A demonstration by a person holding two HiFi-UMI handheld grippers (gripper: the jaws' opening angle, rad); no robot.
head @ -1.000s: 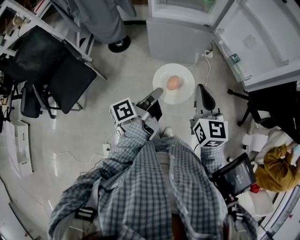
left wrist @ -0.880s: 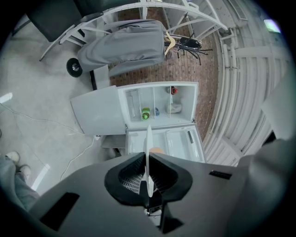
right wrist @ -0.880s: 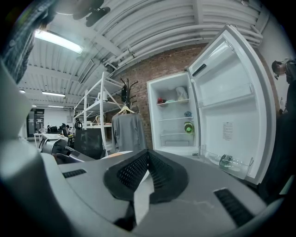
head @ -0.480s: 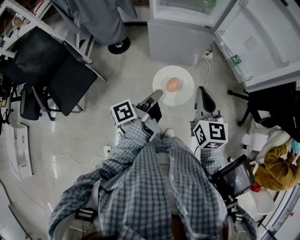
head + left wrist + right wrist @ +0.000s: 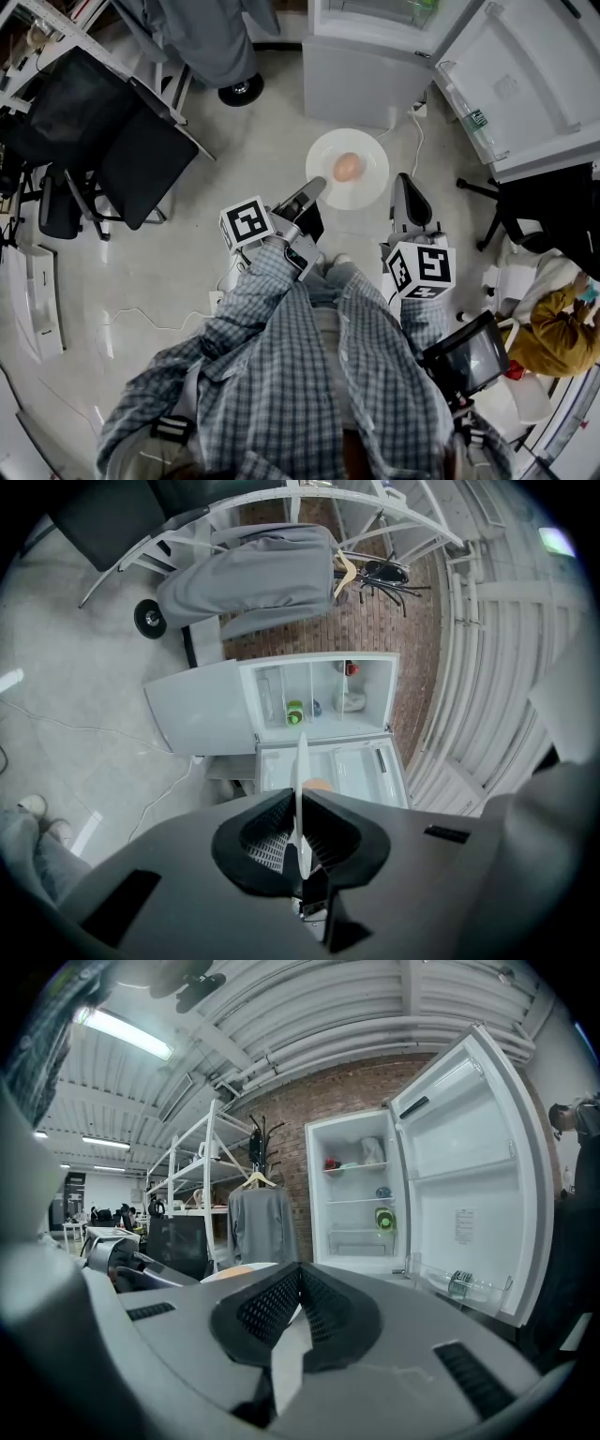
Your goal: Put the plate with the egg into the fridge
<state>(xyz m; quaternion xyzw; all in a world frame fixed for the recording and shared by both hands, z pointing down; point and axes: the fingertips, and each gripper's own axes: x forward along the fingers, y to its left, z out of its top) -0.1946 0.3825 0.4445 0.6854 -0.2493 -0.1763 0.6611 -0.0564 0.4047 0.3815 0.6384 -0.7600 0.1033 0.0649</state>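
White plate, brown egg at centre, rim in clamped left tongs; right tongs closed, empty.

pale floor; a white cable lies across it; fridge stands there

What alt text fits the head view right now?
Seen from above, the left tool grips the rim of a white plate carrying an egg over a pale floor. The right tool sits beside the plate, and the open fridge stands just ahead.
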